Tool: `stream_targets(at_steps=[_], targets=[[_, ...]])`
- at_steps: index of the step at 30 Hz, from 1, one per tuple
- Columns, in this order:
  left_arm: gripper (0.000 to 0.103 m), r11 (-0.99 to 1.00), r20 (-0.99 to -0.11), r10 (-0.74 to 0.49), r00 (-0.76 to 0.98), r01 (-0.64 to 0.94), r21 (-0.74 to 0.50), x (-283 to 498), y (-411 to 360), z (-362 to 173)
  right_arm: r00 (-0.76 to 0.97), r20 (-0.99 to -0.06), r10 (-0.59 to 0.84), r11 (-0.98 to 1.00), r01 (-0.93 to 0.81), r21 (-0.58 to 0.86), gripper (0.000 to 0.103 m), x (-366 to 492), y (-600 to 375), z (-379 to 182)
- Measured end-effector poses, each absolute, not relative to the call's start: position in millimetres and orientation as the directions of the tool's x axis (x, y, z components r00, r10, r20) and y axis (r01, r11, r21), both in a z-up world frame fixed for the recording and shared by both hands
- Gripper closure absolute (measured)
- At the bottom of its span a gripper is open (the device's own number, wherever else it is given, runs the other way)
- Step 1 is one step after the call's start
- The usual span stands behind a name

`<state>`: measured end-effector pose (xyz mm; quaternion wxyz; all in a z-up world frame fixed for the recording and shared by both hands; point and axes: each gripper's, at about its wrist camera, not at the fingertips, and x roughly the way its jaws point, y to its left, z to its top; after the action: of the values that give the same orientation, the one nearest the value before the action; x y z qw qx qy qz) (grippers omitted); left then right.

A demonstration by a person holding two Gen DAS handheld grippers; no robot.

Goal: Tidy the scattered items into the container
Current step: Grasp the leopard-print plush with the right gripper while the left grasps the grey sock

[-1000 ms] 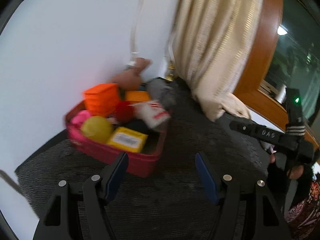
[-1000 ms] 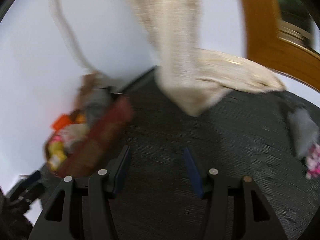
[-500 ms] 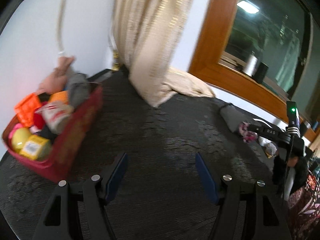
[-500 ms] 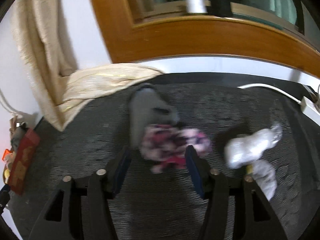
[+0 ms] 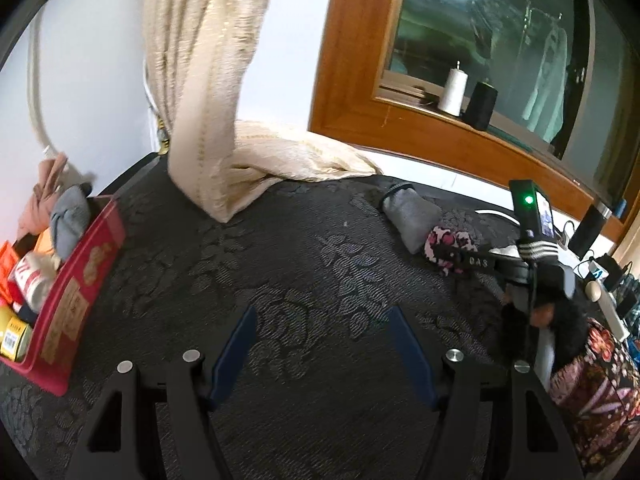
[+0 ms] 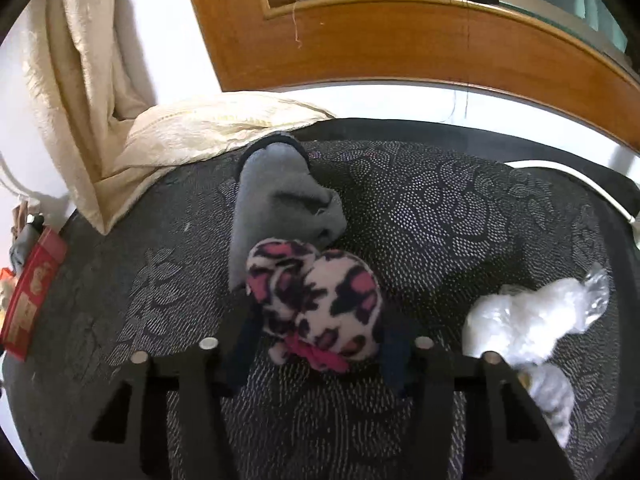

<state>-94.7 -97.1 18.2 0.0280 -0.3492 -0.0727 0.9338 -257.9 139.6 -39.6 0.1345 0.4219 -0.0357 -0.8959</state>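
- We had swung our right gripper (image 6: pixel 316 344) away from the red box (image 6: pixel 30 300) toward the scattered items; its jaws were closing around the pink spotted sock (image 6: pixel 320 300), which lay against the grey sock (image 6: pixel 276 204).
- Our left gripper (image 5: pixel 322 348) hung half open and empty over the carpet (image 5: pixel 304 248).
- The box sat far left, so the carry back remained.

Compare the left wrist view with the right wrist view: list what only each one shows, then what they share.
Only the left wrist view: the red container's contents, the open, empty left hand-held gripper, and the right unit from outside. Only the right wrist view: the right hand-held gripper closing around the pink leopard-print soft item, and a white plastic bag. Both: the grey sock, cream curtain, red container and dark patterned carpet.
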Motion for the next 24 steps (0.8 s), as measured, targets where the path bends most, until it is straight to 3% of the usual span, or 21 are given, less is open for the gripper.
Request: stream_targets(at_steps=[7, 11, 24], targets=[[0.032, -0.982, -0.651, 0.141, -0.746, -0.023, -0.187, -146, -69, 19, -0.631, -0.706, -0.322, -0.94, 0.302, 0.159, 0.049, -181, 171, -17], [0.032, -0.962, -0.67, 0.212, -0.711, -0.03, -0.272, -196, -43, 12, -0.659, -0.687, -0.307, -0.946, 0.291, 0.145, 0.048, -137, 195, -14], [0.032, -0.958, -0.73, 0.218, -0.647, 0.0, -0.287, -304, 37, -21, -0.632, -0.682, -0.369, -0.925, 0.176, 0.337, 0.047, -132, 237, -38]])
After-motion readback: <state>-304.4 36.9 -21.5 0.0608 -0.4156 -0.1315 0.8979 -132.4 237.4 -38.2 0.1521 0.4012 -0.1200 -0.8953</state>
